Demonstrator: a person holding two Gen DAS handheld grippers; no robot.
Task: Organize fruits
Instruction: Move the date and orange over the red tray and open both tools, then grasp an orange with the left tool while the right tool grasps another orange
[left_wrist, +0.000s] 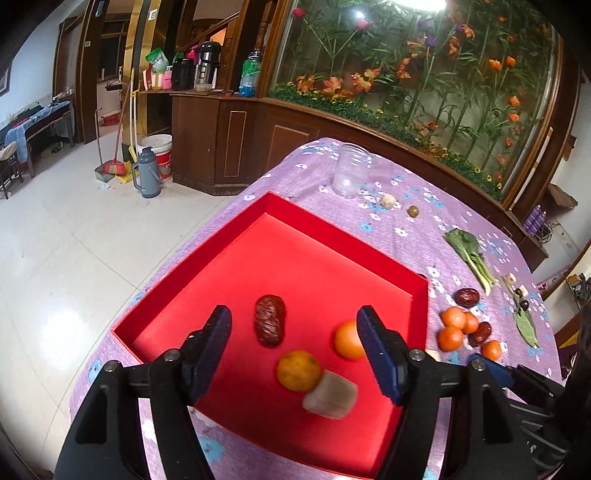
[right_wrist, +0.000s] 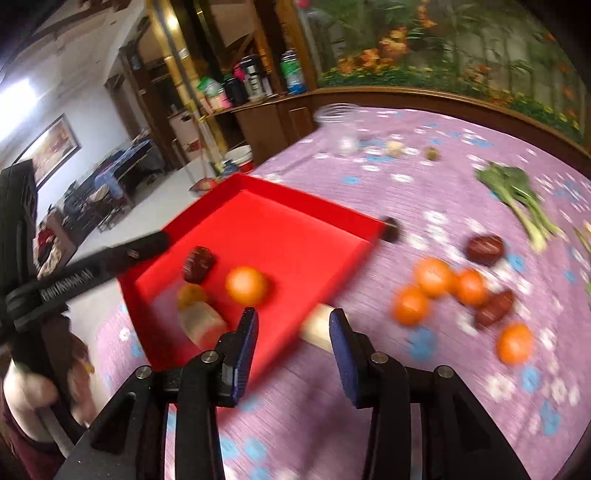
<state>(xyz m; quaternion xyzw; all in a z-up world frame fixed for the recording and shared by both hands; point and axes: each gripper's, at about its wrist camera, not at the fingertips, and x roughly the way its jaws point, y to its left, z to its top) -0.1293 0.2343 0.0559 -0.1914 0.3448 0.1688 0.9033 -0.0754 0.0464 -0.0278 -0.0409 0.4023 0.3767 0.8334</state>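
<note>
A red tray (left_wrist: 369, 258) lies on the purple flowered cloth. In it are a dark red date (left_wrist: 269, 325), two small oranges (left_wrist: 298, 370) (left_wrist: 347, 339) and a pale chunk (left_wrist: 330, 395). My left gripper (left_wrist: 293, 354) is open and empty above the tray's near part. Right of the tray lie several oranges (left_wrist: 453, 318) and two dates (left_wrist: 466, 297). In the right wrist view my right gripper (right_wrist: 293, 354) is open and empty over the tray's (right_wrist: 332, 210) near right rim, with a pale piece (right_wrist: 318, 326) just ahead and the loose oranges (right_wrist: 434, 277) to its right.
A clear plastic cup (left_wrist: 350, 170) stands at the table's far edge. A leafy green (left_wrist: 469, 254), a small olive (left_wrist: 413, 211) and scraps lie on the right. The table edge drops to a tiled floor on the left. The left gripper (right_wrist: 85, 269) crosses the right wrist view.
</note>
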